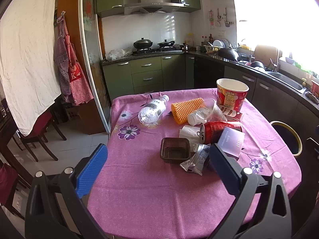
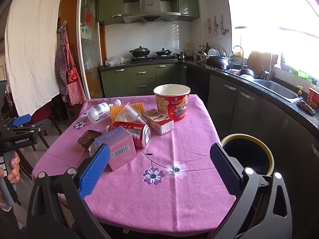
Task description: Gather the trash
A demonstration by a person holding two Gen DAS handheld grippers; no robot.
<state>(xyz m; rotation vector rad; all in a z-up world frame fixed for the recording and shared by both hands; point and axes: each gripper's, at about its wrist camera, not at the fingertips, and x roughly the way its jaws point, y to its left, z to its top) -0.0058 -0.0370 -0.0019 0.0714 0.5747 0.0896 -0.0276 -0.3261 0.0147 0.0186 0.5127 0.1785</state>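
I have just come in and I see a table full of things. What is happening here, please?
A person holds a gripper in each hand above a table with a pink cloth. Trash lies on it: a red can, a pink box, a noodle cup, a plastic bottle. Both the left gripper and the right gripper are open and hold nothing. A bin stands beside the table.

"GenRobot.AI" in white on black body of left gripper (image 2: 22,124), seen from right wrist. Big "K" on red apron (image 1: 74,75) hanging by door. Pink box (image 2: 117,149) has "RADIANT LIFT CREAM" along top edge, roughly, small print, plus barcode on side. Can (image 2: 132,132), cup (image 2: 172,102), carton (image 2: 159,121): print too small to read.
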